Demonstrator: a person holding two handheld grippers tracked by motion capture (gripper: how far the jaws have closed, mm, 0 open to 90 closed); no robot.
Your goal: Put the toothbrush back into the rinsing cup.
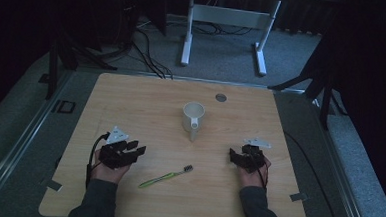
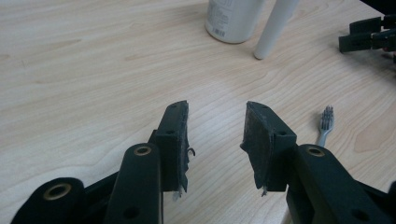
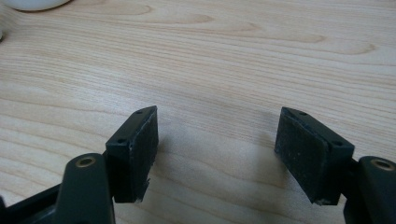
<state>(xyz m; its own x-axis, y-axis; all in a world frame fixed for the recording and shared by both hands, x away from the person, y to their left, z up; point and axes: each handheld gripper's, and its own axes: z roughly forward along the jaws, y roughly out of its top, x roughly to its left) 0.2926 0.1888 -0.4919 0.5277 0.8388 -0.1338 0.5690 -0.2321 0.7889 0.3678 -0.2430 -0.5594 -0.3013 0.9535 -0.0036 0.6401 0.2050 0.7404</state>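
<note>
High view: a white cup [image 1: 193, 116] stands upright near the middle of the wooden table [image 1: 146, 101], its long handle [image 1: 194, 130] running toward the person. A green toothbrush [image 1: 165, 177] lies flat nearer the front edge, bristles toward the cup, apart from both grippers. The left gripper [image 1: 136, 149] rests at the left, jaws parted and empty; the right gripper [image 1: 234, 157] rests at the right, well clear of the cup. A small grey disc [image 1: 221, 97] sits near the far edge.

Left gripper view adds print on the cup [image 2: 232, 18], a barcode-like block too small to read, plus the toothbrush head [image 2: 326, 119] and the jaws narrowly apart. Right gripper view shows its jaws spread wide over bare wood, holding nothing.
</note>
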